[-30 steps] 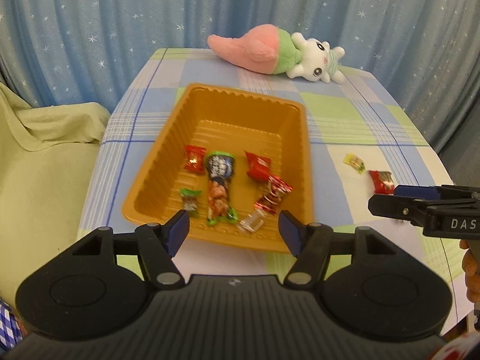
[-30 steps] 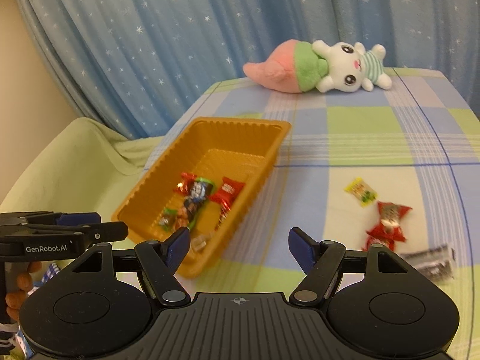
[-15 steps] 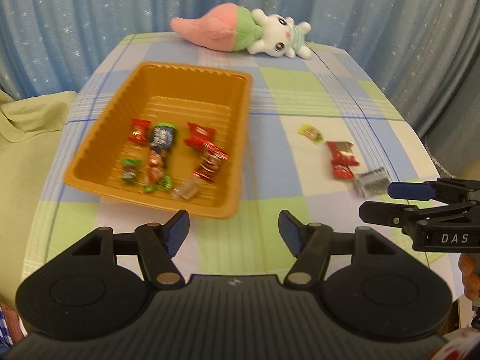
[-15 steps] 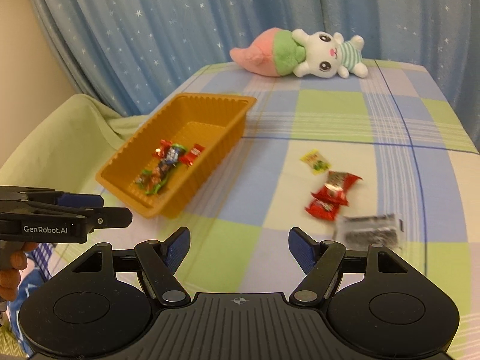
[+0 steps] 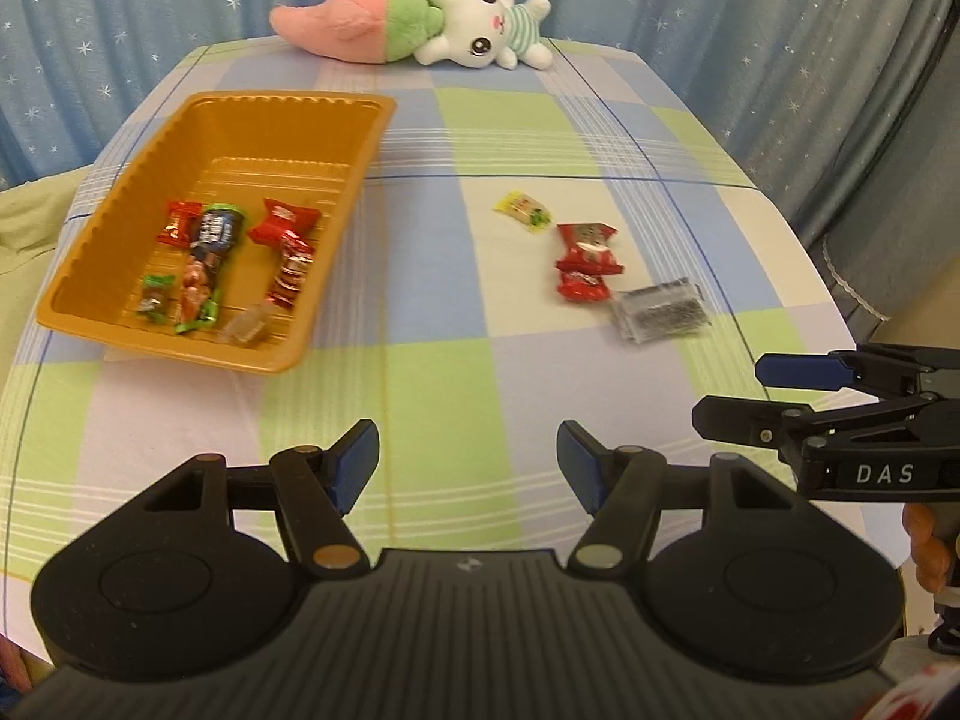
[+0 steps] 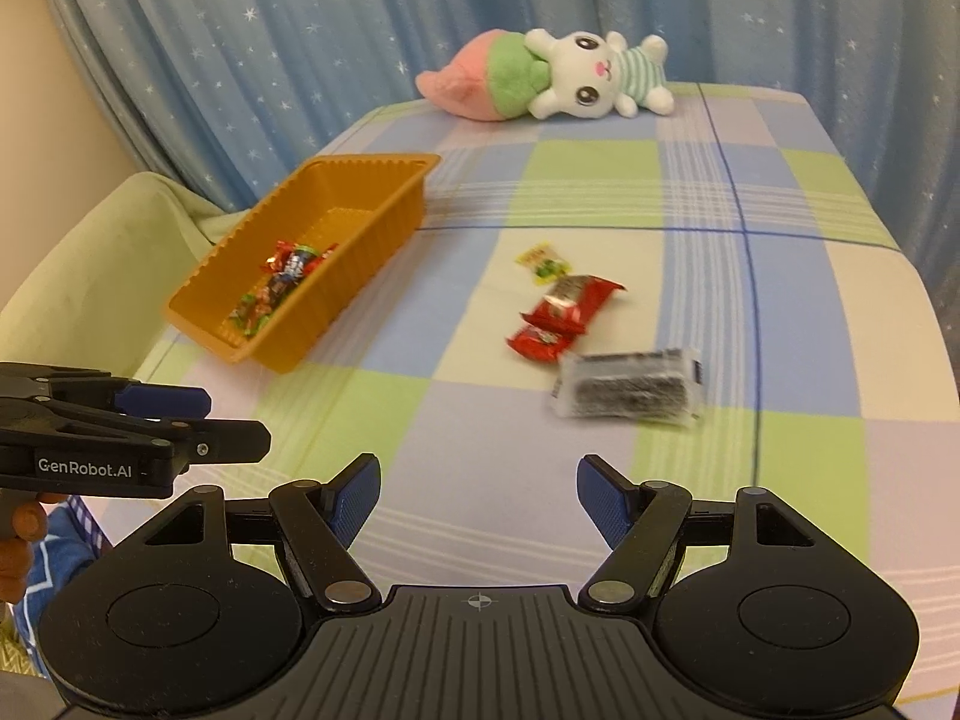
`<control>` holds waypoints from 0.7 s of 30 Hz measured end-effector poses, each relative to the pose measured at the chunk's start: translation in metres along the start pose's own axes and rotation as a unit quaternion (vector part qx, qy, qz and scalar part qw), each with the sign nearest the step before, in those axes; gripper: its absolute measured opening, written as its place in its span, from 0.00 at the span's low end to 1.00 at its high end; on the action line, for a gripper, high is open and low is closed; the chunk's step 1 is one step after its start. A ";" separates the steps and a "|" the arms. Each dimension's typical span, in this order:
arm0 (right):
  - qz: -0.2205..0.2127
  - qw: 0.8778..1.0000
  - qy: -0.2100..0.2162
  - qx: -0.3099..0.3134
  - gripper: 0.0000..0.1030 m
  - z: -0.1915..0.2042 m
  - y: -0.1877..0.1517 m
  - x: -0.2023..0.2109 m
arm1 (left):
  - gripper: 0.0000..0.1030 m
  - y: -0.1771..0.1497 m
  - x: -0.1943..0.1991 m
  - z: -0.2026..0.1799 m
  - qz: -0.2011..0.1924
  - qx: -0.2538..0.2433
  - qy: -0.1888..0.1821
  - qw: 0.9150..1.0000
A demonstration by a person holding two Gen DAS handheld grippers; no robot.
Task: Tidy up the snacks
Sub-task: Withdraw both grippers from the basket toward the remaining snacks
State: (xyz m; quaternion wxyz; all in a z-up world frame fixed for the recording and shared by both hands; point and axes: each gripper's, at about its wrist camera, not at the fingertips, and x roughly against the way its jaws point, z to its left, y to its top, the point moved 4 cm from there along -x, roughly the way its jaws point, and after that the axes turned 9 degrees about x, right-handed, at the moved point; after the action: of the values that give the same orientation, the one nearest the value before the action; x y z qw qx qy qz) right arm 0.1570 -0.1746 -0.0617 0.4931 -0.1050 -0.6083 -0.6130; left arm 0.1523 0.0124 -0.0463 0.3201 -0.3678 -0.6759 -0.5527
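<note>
The ridged orange plastic tray (image 5: 372,138) holds shiny crinkly snacks (image 5: 204,258). Four more wrapped snacks (image 5: 585,246) lie on the checked cloth bench (image 5: 456,360). Left tongs (image 5: 468,462) and right tongs (image 6: 479,495) gape open, holding nothing.

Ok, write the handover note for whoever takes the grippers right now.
Left gripper: open, empty, above the tablecloth.
Right gripper: open, empty, nearest the loose snacks.
Done: several wrapped snacks lie in the orange tray.
Left, on the cloth right of the tray: yellow candy, two red packets, clear packet with dark contents.
The plush rabbit at the far edge is not a snack.
</note>
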 end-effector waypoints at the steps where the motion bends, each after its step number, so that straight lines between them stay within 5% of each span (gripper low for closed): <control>1: 0.001 1.000 0.000 -0.001 0.70 -0.003 -0.002 0.002 | 0.61 -0.001 -0.001 -0.003 0.001 0.001 0.000 1.000; 21: 0.027 1.000 -0.003 0.010 0.70 -0.053 -0.022 0.003 | 0.61 -0.011 -0.030 -0.049 0.012 0.014 0.019 1.000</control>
State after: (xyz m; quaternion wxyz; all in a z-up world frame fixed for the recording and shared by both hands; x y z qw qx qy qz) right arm 0.1642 -0.2260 -0.0862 0.5084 -0.1183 -0.6130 -0.5931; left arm 0.1599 -0.0415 -0.0680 0.3445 -0.3605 -0.6731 -0.5462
